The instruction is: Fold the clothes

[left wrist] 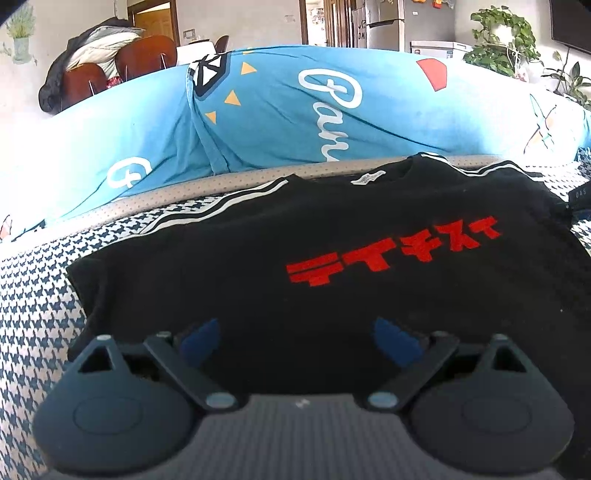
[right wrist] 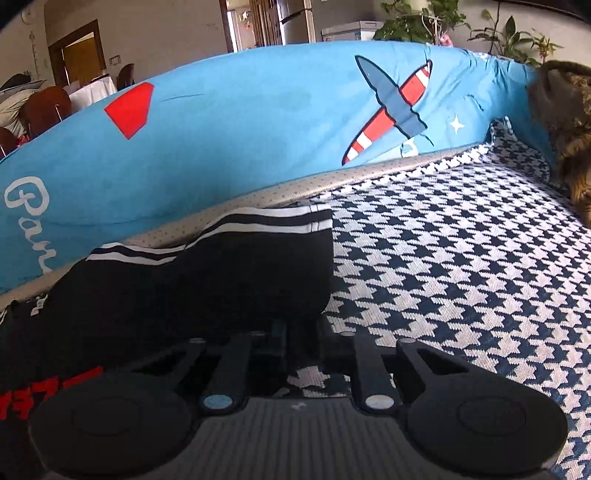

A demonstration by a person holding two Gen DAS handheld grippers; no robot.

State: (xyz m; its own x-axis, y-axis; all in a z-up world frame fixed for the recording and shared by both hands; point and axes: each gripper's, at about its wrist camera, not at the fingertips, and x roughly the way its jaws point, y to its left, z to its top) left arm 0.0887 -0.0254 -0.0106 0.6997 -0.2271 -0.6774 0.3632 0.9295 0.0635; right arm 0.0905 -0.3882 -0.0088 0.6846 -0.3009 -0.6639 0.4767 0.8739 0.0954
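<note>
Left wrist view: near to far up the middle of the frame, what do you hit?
left gripper → black T-shirt with its red print → tan dotted edging → blue printed cushion → fridge in the room behind.

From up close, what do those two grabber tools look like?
Both look alike: matte black plastic with two round discs, angled link bars on silver pivot pins, and a ribbed grey base. The left gripper has blue fingers; the right gripper shows only black ones.
</note>
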